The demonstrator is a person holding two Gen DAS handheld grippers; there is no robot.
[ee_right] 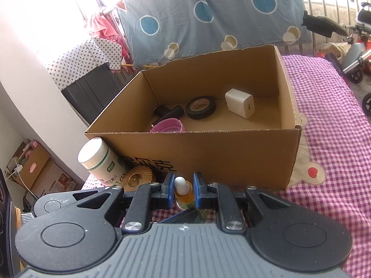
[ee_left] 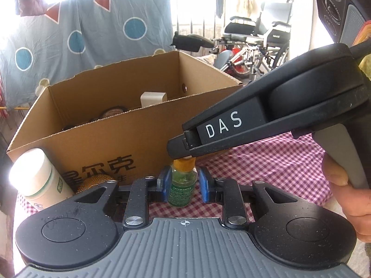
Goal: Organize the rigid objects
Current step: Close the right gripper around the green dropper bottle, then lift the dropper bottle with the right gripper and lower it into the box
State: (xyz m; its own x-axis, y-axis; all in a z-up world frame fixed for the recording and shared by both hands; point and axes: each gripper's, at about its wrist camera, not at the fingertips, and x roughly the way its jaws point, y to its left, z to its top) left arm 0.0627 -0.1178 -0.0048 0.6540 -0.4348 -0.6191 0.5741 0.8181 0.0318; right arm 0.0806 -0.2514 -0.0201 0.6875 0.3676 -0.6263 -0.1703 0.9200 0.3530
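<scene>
White letters "DAS" stand out on the black body of the right gripper (ee_left: 183,159) as it crosses the left camera's view. The cardboard box (ee_right: 208,148) carries big black Chinese characters, "尔克" readable. The small green bottle's (ee_left: 182,190) label print is too fine to read.

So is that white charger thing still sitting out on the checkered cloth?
No, the white charger lies inside the cardboard box, beside the black tape roll.

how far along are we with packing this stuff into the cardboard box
Partly done. Already in the cardboard box: a white charger, black tape roll, a pink cup and a dark item. In hand: the small dropper bottle stands on the checkered cloth, with the right gripper around its cap and the left gripper bracketing its body. Left outside: white jar, gold disc.
</scene>
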